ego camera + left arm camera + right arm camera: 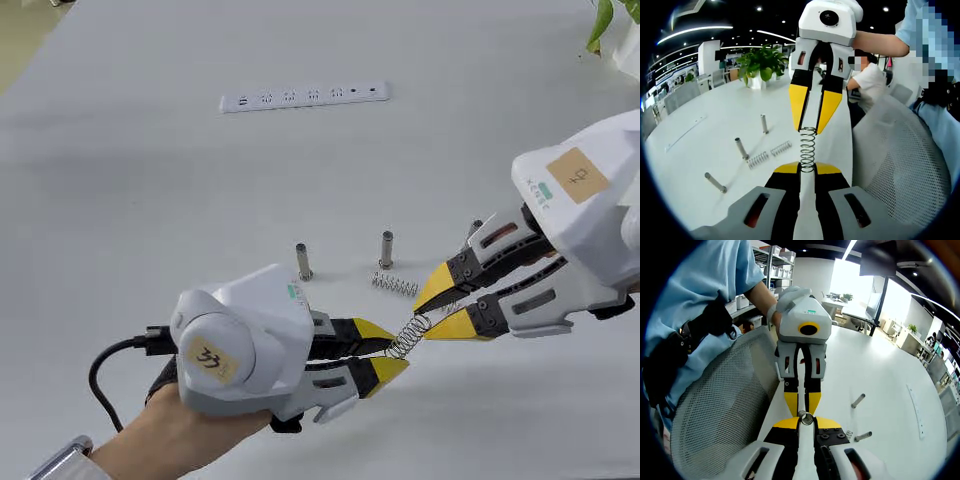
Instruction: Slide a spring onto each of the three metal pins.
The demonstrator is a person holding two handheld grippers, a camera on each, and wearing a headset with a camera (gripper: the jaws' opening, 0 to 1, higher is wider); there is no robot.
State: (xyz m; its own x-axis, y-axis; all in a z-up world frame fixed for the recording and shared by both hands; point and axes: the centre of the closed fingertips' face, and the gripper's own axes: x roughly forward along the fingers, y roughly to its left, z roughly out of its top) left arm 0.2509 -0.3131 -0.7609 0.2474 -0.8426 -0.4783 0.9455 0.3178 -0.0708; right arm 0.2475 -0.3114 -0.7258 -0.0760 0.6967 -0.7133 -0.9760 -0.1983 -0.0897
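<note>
A small metal spring (408,338) hangs in the air between my two grippers, one end in each. My left gripper (397,353) is shut on its near end; in the left gripper view the spring (808,148) rises from my jaws. My right gripper (424,322) grips the far end, and its view shows the spring (805,417) end-on between the yellow tips. Two metal pins (303,261) (386,249) stand upright on the white table; a third pin (474,228) is partly hidden behind the right gripper. Two loose springs (758,159) (781,148) lie by the pins.
A white power strip (305,96) lies further back on the table. A potted plant (605,20) stands at the far right corner. A mesh chair (900,150) and a person stand beside the table edge. A black cable (100,370) trails from the left gripper.
</note>
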